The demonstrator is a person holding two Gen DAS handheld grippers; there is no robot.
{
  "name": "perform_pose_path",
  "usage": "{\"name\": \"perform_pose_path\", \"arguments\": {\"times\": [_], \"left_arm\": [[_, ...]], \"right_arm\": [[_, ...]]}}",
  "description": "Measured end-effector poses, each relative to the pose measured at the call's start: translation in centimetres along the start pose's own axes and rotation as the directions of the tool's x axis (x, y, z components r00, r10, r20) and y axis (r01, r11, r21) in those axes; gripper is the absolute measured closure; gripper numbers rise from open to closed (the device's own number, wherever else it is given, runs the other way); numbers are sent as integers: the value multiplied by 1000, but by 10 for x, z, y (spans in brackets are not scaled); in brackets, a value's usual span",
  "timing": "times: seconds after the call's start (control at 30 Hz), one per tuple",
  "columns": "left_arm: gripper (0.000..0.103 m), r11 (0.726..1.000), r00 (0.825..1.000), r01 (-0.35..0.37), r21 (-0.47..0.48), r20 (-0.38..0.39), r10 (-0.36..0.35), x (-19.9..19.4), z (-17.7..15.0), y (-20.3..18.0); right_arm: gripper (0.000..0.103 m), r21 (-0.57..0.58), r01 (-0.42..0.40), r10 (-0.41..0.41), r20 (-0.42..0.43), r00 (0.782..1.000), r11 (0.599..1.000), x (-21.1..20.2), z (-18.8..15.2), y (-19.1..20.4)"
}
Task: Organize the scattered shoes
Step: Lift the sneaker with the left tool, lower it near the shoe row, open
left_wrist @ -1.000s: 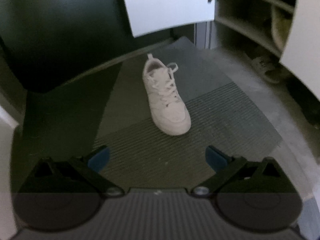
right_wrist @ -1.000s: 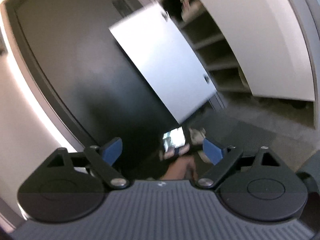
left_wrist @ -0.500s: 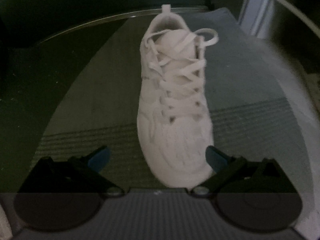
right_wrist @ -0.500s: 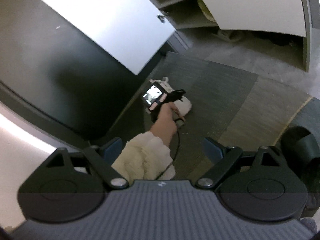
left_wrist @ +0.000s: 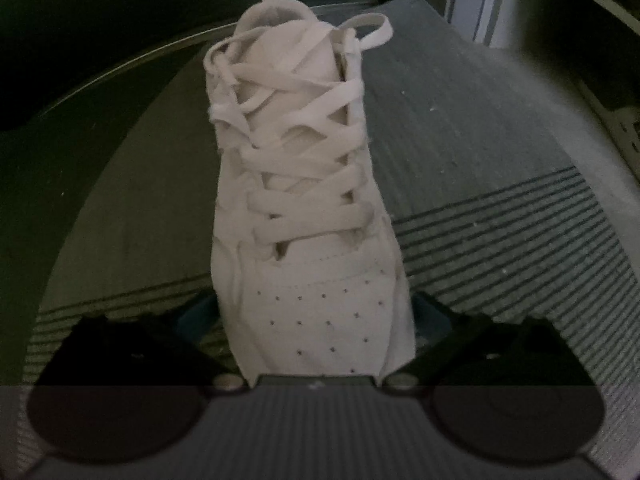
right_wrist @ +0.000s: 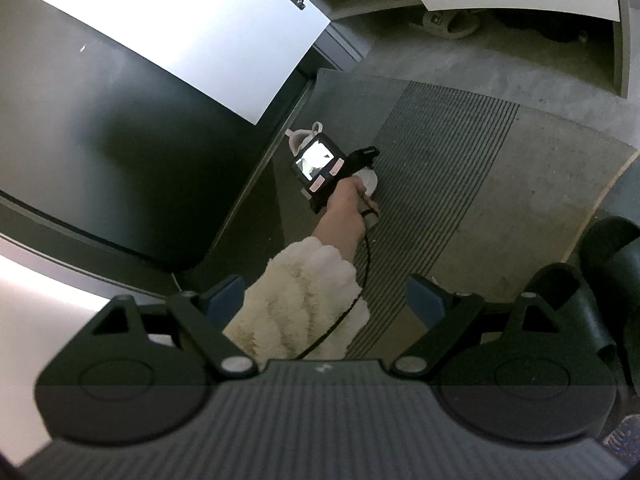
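Note:
A white lace-up sneaker [left_wrist: 308,208] stands upright on the striped grey door mat [left_wrist: 480,140], toe towards me. My left gripper [left_wrist: 314,316] is low over it and open, its blue pads on either side of the toe cap and as wide apart as before. In the right wrist view the same sneaker [right_wrist: 370,178] shows beyond the left gripper's body [right_wrist: 320,164], held by a hand in a fluffy cream sleeve [right_wrist: 304,300]. My right gripper [right_wrist: 326,300] hangs higher up, open, with nothing held between its fingers.
A dark door [right_wrist: 100,140] borders the mat [right_wrist: 440,160] on the left. A shoe cabinet with a white open door [right_wrist: 180,28] stands behind; a grey slipper [right_wrist: 448,22] lies under it. A black slipper [right_wrist: 600,280] sits at the mat's right edge.
The left gripper dropped towards the sneaker until its toe lay between the open fingers. The right wrist view swung down from the door to the mat and the person's arm.

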State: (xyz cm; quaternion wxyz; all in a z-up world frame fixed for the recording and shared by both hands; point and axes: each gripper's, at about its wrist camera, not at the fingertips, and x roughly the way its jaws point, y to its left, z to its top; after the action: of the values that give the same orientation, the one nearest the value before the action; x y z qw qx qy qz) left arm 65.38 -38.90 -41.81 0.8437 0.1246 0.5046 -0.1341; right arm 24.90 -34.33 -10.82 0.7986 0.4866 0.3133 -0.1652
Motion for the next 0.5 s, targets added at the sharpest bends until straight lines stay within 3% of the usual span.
{"name": "perform_pose_path", "arguments": {"times": [0.13,0.3,0.5], "left_arm": [[5,999,1000,21,-33,-9,-22,-12,-5,16],[6,999,999,34,29,-13,-33,-64,-26,45],[6,997,999,26,71,-41,-23,-123,-68,80]], "right_arm": [[13,30,-28,28,-12,1000,999,-4,6,-8],[13,43,-71,71,7,997,997,-17,12,-11],[13,48,-146,146,10,989,988,-47,-10,-2]]}}
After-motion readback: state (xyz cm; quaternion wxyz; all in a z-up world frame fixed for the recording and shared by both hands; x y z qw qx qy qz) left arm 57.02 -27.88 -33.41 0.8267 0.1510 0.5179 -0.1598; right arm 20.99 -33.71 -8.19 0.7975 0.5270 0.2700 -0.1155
